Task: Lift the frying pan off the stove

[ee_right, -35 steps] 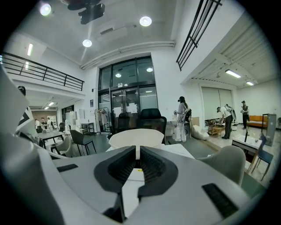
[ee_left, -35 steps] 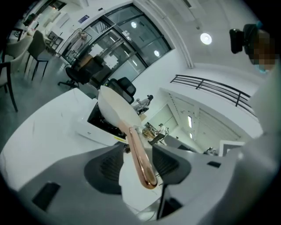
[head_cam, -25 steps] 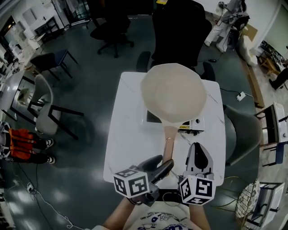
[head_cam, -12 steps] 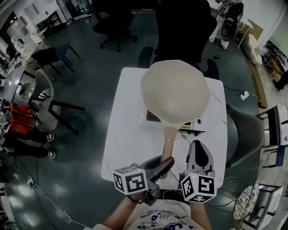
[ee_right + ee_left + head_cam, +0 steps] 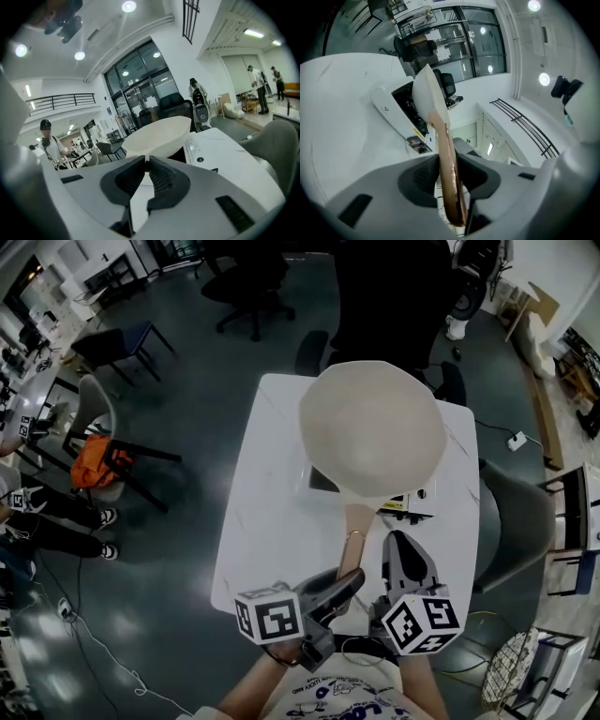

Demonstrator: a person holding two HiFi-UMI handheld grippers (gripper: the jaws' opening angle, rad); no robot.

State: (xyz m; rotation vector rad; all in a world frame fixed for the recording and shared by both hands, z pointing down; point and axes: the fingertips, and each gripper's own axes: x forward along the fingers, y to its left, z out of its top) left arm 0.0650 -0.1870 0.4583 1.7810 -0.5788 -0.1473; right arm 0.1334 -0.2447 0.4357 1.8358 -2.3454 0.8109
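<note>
A cream frying pan (image 5: 370, 427) sits on a flat white stove (image 5: 322, 482) on the white table (image 5: 262, 521). Its copper-coloured handle (image 5: 352, 538) points toward me. My left gripper (image 5: 340, 587) is at the end of the handle, its jaws closing. In the left gripper view the handle (image 5: 447, 164) runs edge-on between the two pads, and both touch it at the left gripper (image 5: 450, 180). My right gripper (image 5: 405, 557) hovers shut and empty to the right of the handle. In the right gripper view the right gripper (image 5: 146, 165) points at the pan (image 5: 157, 133).
The stove's control panel (image 5: 204, 147) lies right of the pan. Black office chairs (image 5: 244, 277) stand beyond the table, a grey chair (image 5: 511, 521) at its right, more chairs (image 5: 103, 427) at left. People stand in the background (image 5: 47, 140).
My left gripper's jaws have narrowed round the pan's handle. The pan and my right gripper have stayed in place.
</note>
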